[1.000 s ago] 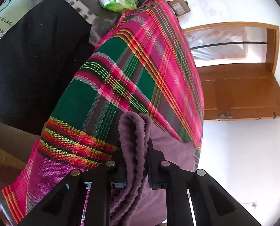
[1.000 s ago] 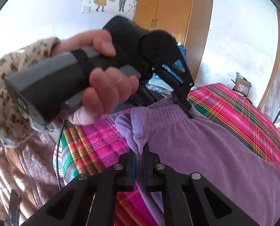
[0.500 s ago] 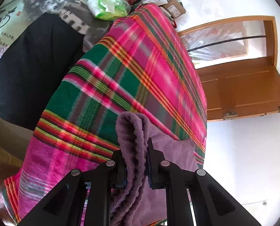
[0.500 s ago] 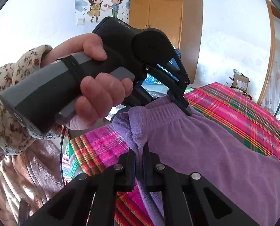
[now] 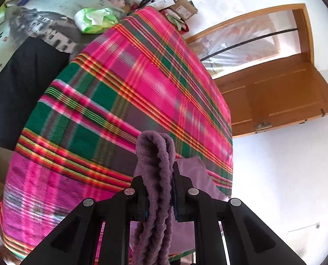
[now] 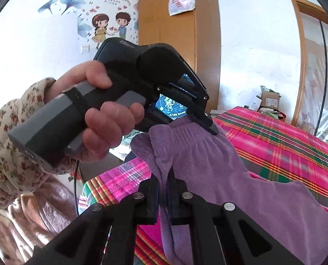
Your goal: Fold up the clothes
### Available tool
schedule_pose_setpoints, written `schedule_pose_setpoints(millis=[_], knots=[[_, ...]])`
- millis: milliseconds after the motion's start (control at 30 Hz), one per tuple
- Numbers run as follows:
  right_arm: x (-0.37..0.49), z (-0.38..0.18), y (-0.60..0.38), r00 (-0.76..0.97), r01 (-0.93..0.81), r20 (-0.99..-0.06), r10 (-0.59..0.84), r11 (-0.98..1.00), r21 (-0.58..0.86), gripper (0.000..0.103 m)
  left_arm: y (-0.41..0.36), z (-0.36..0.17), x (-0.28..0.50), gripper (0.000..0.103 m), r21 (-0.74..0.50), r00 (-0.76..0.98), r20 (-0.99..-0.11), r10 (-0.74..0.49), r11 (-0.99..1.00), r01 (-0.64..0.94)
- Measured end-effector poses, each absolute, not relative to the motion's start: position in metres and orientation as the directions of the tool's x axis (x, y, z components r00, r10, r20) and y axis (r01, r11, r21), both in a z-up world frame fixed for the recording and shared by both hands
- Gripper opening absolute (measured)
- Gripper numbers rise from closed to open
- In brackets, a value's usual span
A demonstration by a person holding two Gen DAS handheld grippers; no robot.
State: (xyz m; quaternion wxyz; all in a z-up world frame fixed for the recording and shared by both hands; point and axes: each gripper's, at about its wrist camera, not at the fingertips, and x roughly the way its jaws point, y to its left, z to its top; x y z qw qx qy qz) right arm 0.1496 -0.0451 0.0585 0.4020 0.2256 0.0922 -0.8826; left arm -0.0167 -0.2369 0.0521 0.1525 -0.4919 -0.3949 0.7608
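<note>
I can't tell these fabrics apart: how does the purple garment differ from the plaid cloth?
The purple garment is plain and fuzzy; the plaid cloth is striped pink, green and red. The garment is lifted, pinched by the left gripper and right gripper; the cloth lies spread flat. Both are soft fabric.

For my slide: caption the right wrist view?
Both tools pinch purple pants above plaid bedspread.
</note>
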Motion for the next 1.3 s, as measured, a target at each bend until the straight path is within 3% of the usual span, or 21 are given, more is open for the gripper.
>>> schedule_pose_setpoints(millis=[500,1300], knots=[[0.159,0.085,0.036,-0.656,0.670,-0.401,-0.639,-0.738,0.081,0.006,-0.161,0.078,-0.025,0.015,-0.780,-0.414,-0.584,0.698,-0.624,0.048],[0.151,0.079,0.143,-0.767,0.468,-0.414,-0.490,-0.869,0.161,0.006,-0.030,0.071,-0.059,0.015,-0.735,-0.240,-0.649,0.722,-0.676,-0.046]])
